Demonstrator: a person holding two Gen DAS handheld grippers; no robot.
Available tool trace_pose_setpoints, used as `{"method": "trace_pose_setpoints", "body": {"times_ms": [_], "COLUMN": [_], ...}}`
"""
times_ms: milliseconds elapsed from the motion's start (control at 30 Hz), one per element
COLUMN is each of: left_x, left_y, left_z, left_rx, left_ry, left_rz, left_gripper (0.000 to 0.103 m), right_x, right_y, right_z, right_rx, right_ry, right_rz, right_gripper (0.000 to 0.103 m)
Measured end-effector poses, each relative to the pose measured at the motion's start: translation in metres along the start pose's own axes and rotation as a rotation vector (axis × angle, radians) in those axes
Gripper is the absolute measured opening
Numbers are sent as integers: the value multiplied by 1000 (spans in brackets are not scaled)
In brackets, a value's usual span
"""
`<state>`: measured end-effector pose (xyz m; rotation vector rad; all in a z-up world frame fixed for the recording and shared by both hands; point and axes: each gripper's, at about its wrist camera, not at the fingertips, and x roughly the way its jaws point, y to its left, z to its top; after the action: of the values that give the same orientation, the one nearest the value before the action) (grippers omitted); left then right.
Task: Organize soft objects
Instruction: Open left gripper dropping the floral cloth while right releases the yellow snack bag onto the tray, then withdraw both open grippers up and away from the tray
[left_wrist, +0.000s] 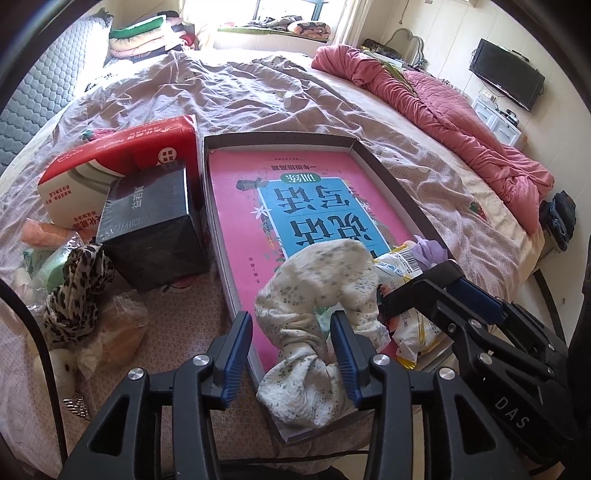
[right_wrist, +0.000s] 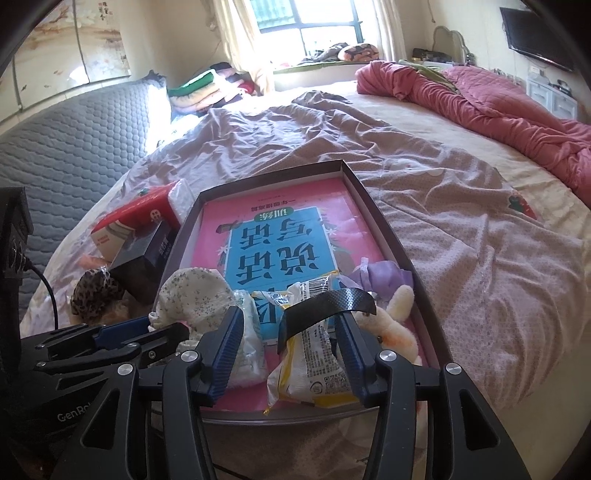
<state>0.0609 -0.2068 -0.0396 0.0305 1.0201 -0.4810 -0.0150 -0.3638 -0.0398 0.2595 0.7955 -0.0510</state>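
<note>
Rumpled bed under box tray, tissue pack, quilt.

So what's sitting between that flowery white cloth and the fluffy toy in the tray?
A yellow snack packet, between the flowery cloth and the plush toy, inside the right gripper; right wrist view.

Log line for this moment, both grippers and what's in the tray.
left gripper: open, floral cloth between jaws | right gripper: open around yellow snack packet | tray: also plush toy
</note>
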Motion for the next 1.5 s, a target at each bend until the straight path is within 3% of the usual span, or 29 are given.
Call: {"method": "trace_pose_setpoints", "body": {"times_ms": [233, 1000, 1500], "left_x": [-12, -60, -77], "left_y": [2, 8, 23], "left_z": [-1, -17, -21], "left_rx": [8, 8, -23], "left_ry": [-24, -101, -100], "left_rz": [19, 56, 86], "left_gripper": [56, 65, 67], "right_x": [-4, -26, -47], "right_y": [2, 28, 36], "right_z": [2, 11, 17], "right_rx": [-9, -97, -80], "right_ry": [-5, -62, -128], "right_rz": [-4, -56, -63], "right_gripper": [57, 70, 74]}}
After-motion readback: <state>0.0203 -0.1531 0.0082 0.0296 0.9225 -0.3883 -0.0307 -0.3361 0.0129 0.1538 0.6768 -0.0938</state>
